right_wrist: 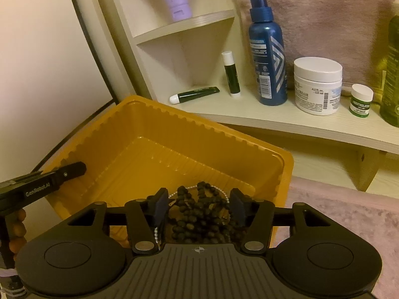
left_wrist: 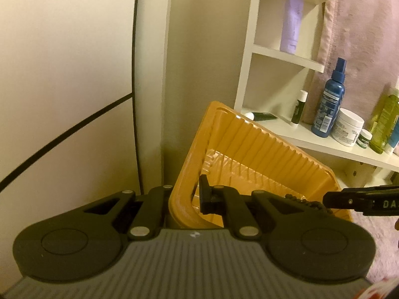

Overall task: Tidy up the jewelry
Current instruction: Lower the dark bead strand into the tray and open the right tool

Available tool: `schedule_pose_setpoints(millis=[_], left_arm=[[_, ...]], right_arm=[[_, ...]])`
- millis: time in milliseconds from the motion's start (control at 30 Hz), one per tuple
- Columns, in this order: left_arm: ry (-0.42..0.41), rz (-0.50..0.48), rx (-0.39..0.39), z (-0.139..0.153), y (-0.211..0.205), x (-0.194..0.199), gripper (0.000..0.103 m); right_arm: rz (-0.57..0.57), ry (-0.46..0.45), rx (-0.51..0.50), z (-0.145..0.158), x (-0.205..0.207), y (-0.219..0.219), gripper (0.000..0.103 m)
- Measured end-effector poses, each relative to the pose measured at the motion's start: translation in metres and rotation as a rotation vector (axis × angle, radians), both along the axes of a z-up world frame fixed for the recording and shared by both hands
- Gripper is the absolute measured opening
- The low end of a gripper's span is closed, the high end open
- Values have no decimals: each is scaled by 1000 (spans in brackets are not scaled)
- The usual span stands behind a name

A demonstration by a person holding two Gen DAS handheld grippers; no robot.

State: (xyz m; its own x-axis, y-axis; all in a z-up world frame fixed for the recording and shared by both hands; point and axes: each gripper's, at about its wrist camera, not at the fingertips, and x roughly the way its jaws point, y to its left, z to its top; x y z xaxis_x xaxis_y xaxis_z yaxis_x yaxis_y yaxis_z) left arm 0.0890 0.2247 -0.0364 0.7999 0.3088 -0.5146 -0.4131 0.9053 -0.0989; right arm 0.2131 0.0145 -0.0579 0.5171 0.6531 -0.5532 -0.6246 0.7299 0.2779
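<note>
Left tongs (left_wrist: 184, 196) clamp the tray's rim (left_wrist: 179, 174); right tongs (right_wrist: 198, 208) apart around seemingly loose beads (right_wrist: 199, 214).

The tangled dark bead necklace (right_wrist: 199, 214) in the ribbed orange plastic tray (right_wrist: 139, 114) runs under the gripper body, its lower loops hidden.

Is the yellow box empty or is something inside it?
Not empty. A pile of dark beads and a thin pearl chain lie inside the yellow box, near its front.
</note>
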Motion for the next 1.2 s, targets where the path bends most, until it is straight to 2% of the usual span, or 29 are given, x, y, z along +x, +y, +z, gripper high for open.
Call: schedule_pose_setpoints(millis=[433, 800, 1200], left_arm=[[-1, 2, -22, -4, 5, -1, 7], [-5, 24, -129, -20, 24, -1, 8], [31, 43, -191, -43, 43, 0, 12]], right_arm=[[-8, 3, 4, -3, -1, -4, 59], [-11, 7, 5, -1, -4, -12, 59], [-13, 13, -2, 2, -2, -10, 60]])
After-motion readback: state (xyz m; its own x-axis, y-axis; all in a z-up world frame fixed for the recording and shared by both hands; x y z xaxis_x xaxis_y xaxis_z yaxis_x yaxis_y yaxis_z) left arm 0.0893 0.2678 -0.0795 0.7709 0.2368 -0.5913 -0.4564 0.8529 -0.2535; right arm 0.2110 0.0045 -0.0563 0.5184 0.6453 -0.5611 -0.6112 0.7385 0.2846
